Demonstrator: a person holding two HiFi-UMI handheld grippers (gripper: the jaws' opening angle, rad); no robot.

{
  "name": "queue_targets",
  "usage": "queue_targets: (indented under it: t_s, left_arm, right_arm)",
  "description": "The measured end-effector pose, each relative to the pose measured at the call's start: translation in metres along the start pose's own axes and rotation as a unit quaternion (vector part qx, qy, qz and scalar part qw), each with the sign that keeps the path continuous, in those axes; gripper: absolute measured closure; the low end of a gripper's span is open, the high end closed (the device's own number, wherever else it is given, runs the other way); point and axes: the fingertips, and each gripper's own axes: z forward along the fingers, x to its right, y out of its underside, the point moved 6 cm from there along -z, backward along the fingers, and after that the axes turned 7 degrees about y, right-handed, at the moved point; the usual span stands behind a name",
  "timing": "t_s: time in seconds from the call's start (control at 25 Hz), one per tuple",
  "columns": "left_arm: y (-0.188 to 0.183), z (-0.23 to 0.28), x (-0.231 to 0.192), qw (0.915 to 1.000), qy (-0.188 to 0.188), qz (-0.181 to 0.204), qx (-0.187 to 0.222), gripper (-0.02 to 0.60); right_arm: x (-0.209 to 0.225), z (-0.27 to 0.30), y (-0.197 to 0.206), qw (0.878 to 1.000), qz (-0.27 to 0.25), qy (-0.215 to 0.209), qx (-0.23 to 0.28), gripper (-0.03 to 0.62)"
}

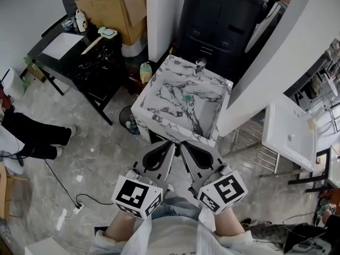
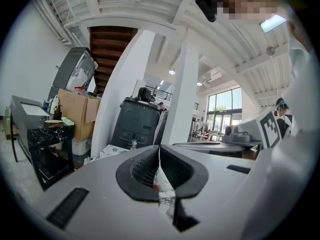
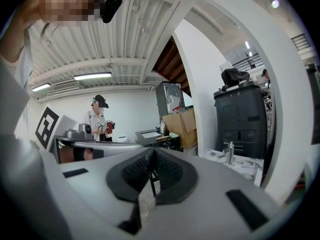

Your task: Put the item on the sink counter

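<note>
Head view: from overhead, pitched steeply down, marble sink (image 1: 151, 86) near at 12 o'clock. Left and right gripper views: low, near level, facing forward along own jaws. Shared by all: sink, black cabinet (image 1: 218, 15), cardboard box (image 1: 114, 9) at 11 o'clock.

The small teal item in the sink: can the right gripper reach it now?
Probably yes: the teal item lies uncovered in the sink, nothing stands between it and the right gripper, whose jaws are shut.

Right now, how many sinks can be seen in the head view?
2: the marble sink in the middle, and a white sink at the right. Others may be hidden.
</note>
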Motion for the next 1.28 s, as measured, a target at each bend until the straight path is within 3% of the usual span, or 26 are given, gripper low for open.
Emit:
queue_targets:
  t_s: [0.68,0.96,1.28]
  left_arm:
    - [0.000,-0.002,0.002,0.9998,-0.017,0.002,0.005,0.560]
    - [0.001,0.003,0.003,1.0000,-0.009,-0.001,-0.001,0.560]
    - [-0.012,0.014,-0.004,0.9989,0.014,0.042,-0.016,0.560]
  right_arm:
    - [0.004,0.006,0.004,1.000,-0.017,-0.008,-0.011,0.586]
    - [0.006,0.008,0.005,1.000,-0.018,-0.009,-0.016,0.586]
    - [0.013,0.005,0.000,1.000,-0.022,0.004,-0.005,0.585]
